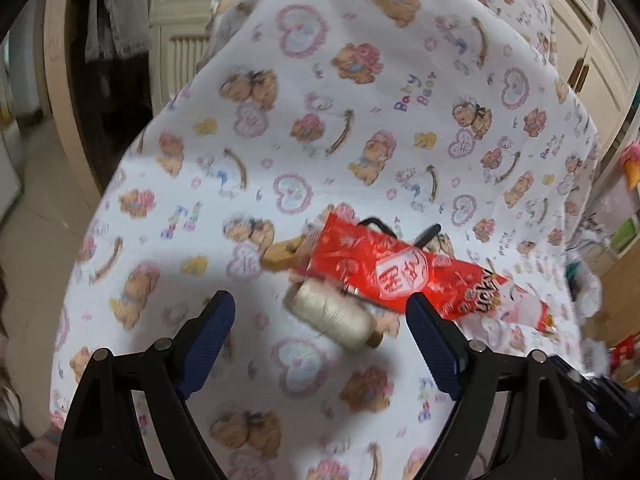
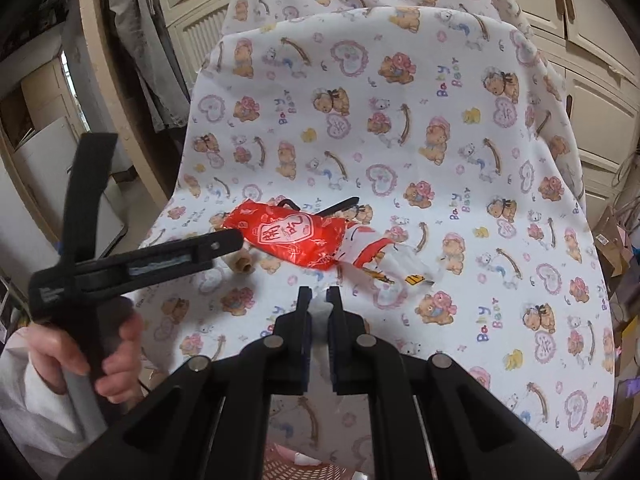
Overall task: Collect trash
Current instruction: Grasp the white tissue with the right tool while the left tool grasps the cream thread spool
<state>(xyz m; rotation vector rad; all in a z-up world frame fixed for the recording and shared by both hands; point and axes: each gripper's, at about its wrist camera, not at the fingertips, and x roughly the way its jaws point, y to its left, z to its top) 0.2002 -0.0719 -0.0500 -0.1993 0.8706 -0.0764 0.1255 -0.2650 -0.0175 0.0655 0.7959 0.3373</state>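
Observation:
A red snack wrapper (image 1: 384, 268) lies on the teddy-bear-print cloth (image 1: 320, 120), partly over a spool of cream thread (image 1: 336, 316) and a wooden clothespin (image 1: 286, 254). My left gripper (image 1: 320, 320) is open, just short of the spool and wrapper. In the right wrist view the wrapper (image 2: 296, 240) lies ahead, with its torn white end (image 2: 400, 264) to the right. My right gripper (image 2: 319, 300) is shut on a white crumpled tissue (image 2: 320, 316). The left gripper (image 2: 216, 244) shows from the side at the wrapper's left end.
A black clip (image 2: 320, 210) lies behind the wrapper. A pink basket (image 2: 304, 464) shows below the right gripper. Cream cabinet doors (image 2: 580, 80) stand behind the cloth-covered surface. Boxes and clutter (image 2: 616, 240) sit at the right. Hanging clothes (image 2: 140, 40) are at the left.

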